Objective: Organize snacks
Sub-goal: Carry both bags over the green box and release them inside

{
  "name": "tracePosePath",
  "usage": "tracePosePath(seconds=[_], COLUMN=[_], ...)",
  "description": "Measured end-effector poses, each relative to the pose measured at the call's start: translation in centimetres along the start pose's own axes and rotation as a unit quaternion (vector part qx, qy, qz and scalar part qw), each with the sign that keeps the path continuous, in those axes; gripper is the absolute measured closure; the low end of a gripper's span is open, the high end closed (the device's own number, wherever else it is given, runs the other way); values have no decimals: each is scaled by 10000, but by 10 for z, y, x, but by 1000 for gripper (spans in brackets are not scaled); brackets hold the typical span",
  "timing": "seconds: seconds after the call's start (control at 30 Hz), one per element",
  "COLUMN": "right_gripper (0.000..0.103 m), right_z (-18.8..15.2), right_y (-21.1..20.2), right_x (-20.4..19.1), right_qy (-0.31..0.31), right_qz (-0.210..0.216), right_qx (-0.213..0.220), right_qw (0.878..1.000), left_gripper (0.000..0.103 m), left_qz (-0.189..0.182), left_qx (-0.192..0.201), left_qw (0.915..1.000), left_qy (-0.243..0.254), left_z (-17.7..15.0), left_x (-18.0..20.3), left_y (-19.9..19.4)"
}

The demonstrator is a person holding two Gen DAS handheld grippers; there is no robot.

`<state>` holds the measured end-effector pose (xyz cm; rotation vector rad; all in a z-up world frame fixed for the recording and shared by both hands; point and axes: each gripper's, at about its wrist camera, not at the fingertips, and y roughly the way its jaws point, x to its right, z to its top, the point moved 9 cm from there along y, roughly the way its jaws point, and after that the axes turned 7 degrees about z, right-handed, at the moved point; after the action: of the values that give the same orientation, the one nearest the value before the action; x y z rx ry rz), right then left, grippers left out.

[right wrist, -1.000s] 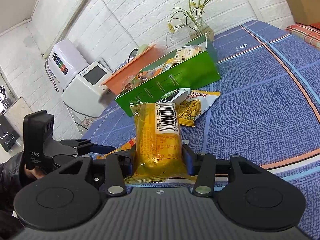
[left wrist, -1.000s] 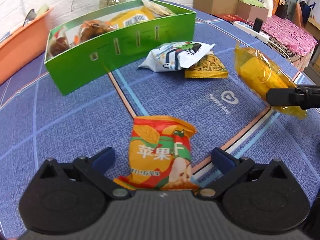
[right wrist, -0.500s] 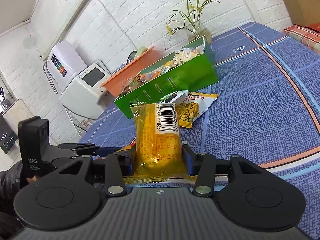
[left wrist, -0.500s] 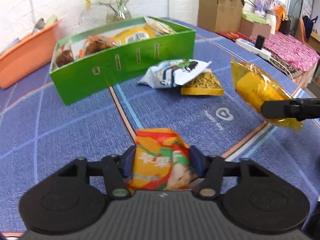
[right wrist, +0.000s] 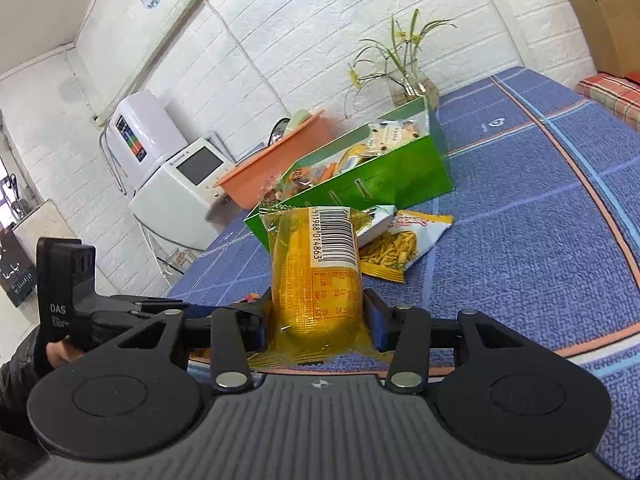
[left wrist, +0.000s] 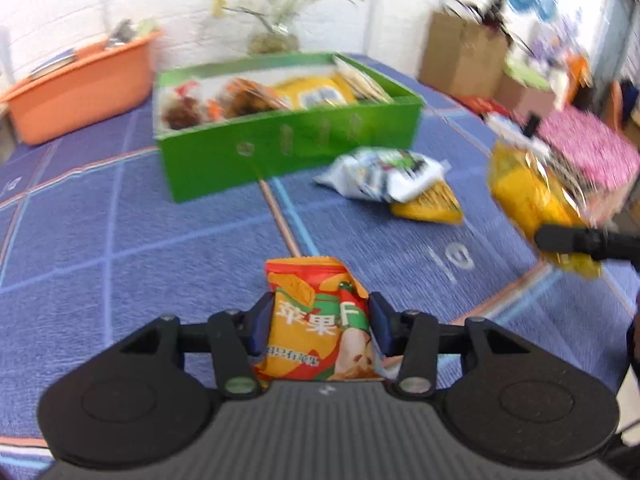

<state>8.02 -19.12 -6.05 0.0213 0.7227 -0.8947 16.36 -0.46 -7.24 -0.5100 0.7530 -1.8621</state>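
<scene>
My left gripper (left wrist: 318,322) is shut on an orange and red snack bag (left wrist: 316,312), held above the blue cloth. My right gripper (right wrist: 318,316) is shut on a clear yellow snack packet (right wrist: 316,276) with a barcode; that packet also shows at the right of the left wrist view (left wrist: 532,196). A green box (left wrist: 288,148) with several snacks inside stands ahead, also in the right wrist view (right wrist: 400,172). A white snack bag (left wrist: 384,174) and a yellow noodle snack bag (left wrist: 430,208) lie on the cloth beside the box.
An orange tub (left wrist: 80,88) stands at the back left beside the green box. A vase with flowers (left wrist: 274,38) stands behind the box. Cardboard boxes (left wrist: 464,56) and clutter stand at the back right. A white appliance (right wrist: 180,184) stands beyond the table's left edge.
My left gripper closed on the orange and red bag and lifted it off the cloth. My right gripper kept hold of the yellow packet and moved a little toward the green box.
</scene>
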Motion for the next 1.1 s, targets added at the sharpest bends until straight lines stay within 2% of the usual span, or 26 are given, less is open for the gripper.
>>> tracePosePath(seconds=[0.2, 0.27, 0.37, 0.43, 0.57, 0.63, 0.77, 0.87, 0.97, 1.1], right_gripper=[28, 28, 28, 28, 28, 28, 28, 28, 28, 28], right_z=[2, 14, 51, 83, 141, 160, 168, 158, 147, 148], right_y=[37, 49, 56, 59, 72, 84, 120, 145, 159, 160], right_x=[-22, -29, -34, -29, -6, 8, 30, 43, 51, 64], right_qy=[53, -118, -509, -705, -700, -621, -858, -1096, -1574, -1406], right_qz=[501, 588, 470, 224, -325, -520, -1007, -1391, -1629, -1668], right_qx=[-314, -270, 213, 654, 1276, 1342, 1201, 1032, 675, 631], right_qw=[9982, 9978, 9974, 9951, 9888, 9876, 9839, 9788, 9717, 9739], left_gripper=[56, 57, 57, 57, 56, 56, 56, 56, 56, 55], left_qz=[236, 309, 384, 491, 1114, 1280, 1358, 1595, 1711, 1608], left_qx=[530, 765, 1187, 1555, 2216, 2307, 2167, 2150, 2212, 2133], left_qw=[9978, 9954, 9901, 9845, 9675, 9631, 9648, 9619, 9588, 9624], left_qy=[-308, -492, -648, -641, -481, -531, -609, -549, -489, -494], left_z=[18, 32, 65, 91, 143, 163, 185, 187, 185, 183], left_x=[-30, -39, -46, -46, -43, -44, -44, -44, -45, -46], left_y=[-12, -13, -9, -8, 1, 16, 53, 70, 75, 83])
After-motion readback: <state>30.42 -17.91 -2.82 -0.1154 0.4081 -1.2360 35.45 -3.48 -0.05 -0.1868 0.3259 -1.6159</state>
